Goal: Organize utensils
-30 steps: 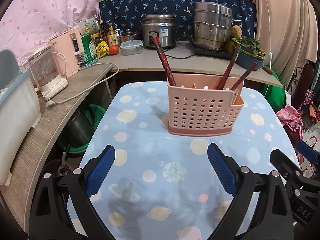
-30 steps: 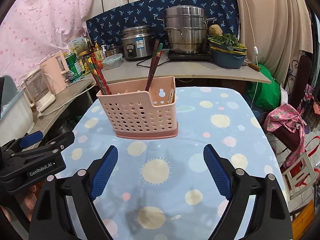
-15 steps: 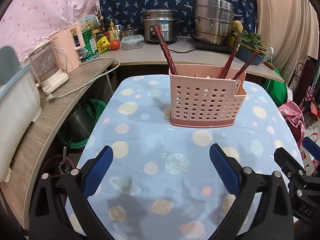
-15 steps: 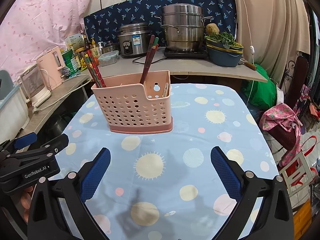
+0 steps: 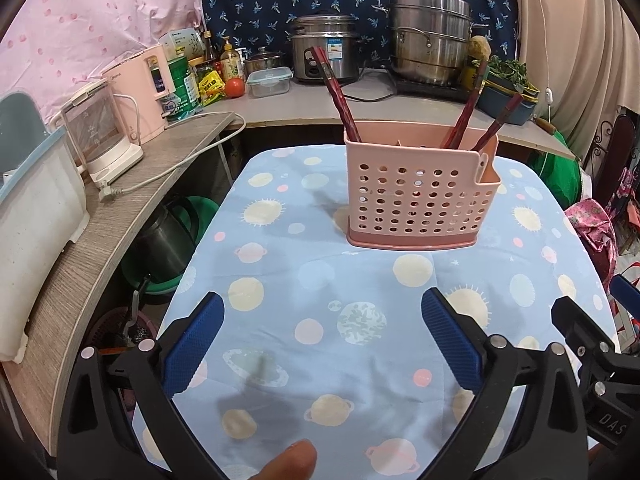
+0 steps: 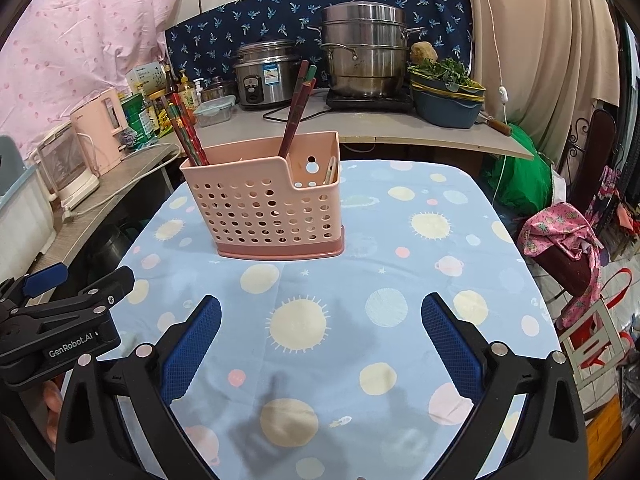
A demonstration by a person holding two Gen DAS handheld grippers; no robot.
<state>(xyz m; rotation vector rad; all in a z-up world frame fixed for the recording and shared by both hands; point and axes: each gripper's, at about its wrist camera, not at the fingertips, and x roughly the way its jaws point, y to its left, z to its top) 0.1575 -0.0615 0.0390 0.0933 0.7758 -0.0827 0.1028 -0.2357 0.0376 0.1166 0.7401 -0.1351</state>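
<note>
A pink perforated utensil basket (image 5: 418, 190) stands on the table with the blue planet-print cloth (image 5: 360, 320); it also shows in the right wrist view (image 6: 268, 208). Dark red chopsticks (image 5: 336, 92) stand in its left end, and more chopsticks (image 5: 466, 114) lean in its right part. In the right wrist view, chopsticks (image 6: 296, 110) rise from the middle and a pale utensil (image 6: 330, 170) sits in the small side compartment. My left gripper (image 5: 322, 336) is open and empty, well short of the basket. My right gripper (image 6: 320, 336) is open and empty too.
A curved counter (image 5: 120, 208) on the left carries a clear kettle (image 5: 100, 136) and a pink appliance (image 5: 146, 84). The back counter holds a rice cooker (image 5: 326, 50), steel pots (image 5: 430, 44) and a bowl of greens (image 6: 444, 92). A chair with pink cloth (image 6: 564, 240) stands on the right.
Both grippers have drawn back and risen a little from the basket, staying open and empty. A fingertip now shows at the bottom of the left wrist view.
</note>
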